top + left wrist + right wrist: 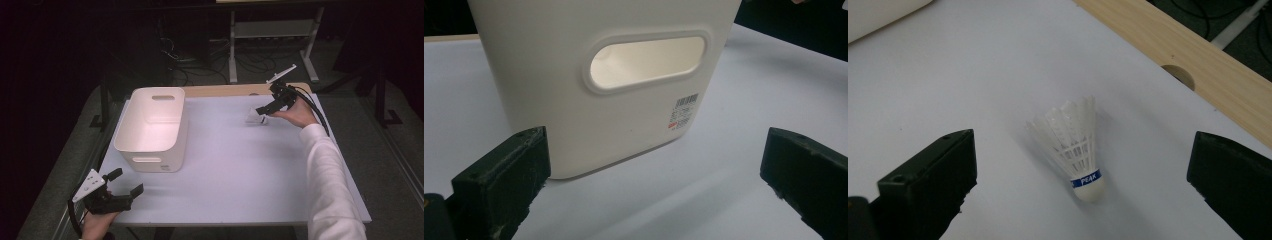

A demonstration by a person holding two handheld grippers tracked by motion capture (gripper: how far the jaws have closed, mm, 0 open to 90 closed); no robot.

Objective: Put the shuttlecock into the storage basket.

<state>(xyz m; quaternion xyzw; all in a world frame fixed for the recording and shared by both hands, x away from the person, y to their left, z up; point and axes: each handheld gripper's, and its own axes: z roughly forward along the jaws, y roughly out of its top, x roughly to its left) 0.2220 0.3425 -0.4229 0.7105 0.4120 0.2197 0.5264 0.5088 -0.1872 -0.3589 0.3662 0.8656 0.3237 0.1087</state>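
Note:
A white feather shuttlecock (1079,150) with a blue band on its cork rests on the white table (235,165), cork end toward the camera in the right gripper view. It also appears as a small white shape (256,118) at the far right of the table. My right gripper (262,109) (1083,147) hovers just over it, open, jaws wide on either side and not touching it. My left gripper (128,181) (656,150) is open at the near left corner, facing the short wall of a white plastic bin (150,162) (549,75) with nothing between its jaws.
The bin has an oval handle slot (646,62) and a barcode label (684,111). A bare wooden strip (225,90) (1198,55) with a round hole runs along the table's far edge. Behind it stand a white desk frame (272,30) and floor cables.

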